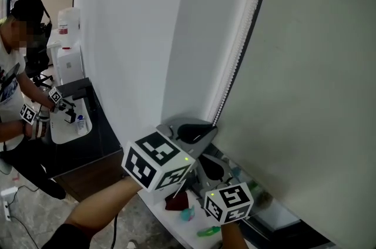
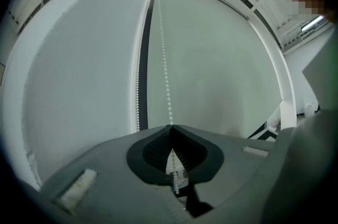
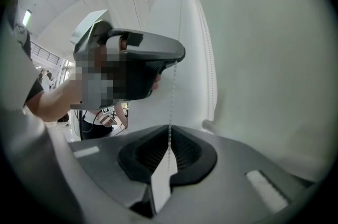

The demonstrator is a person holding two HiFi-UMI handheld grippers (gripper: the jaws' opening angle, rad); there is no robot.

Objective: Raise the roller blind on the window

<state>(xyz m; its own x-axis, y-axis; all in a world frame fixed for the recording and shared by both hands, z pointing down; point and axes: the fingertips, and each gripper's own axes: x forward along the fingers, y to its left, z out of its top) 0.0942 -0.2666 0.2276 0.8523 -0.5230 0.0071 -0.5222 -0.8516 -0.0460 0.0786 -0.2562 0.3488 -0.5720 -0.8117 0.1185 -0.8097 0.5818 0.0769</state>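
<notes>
The roller blind (image 1: 305, 66) is seen lowered over the window, its pale grey-green fabric filling the right of the head view, beside a white wall (image 1: 135, 36). Along the blind's dark left edge a white bead chain (image 1: 237, 66) is hung, running down to the two tools.

The left hand-held gripper (image 2: 170, 129) is held the higher of the two. Its jaws are brought narrowly together, and one strand of the bead chain is pinched between their tips; above them the strand is stretched straight up the blind. A second strand (image 2: 139, 85) is seen just to the left, along the dark edge.

The right hand-held gripper (image 3: 169, 134) is held just below the left one. Its jaws are likewise drawn close, and the same strand is clamped between the tips. In the right gripper view the chain is shown taut between the two tools.

Below the tools, small red (image 1: 176, 202), teal (image 1: 187, 214) and green (image 1: 208, 232) items are laid on a white ledge (image 1: 170, 224). At the far left of the head view another person (image 1: 12, 83) is seen at a white bench (image 1: 61, 130).
</notes>
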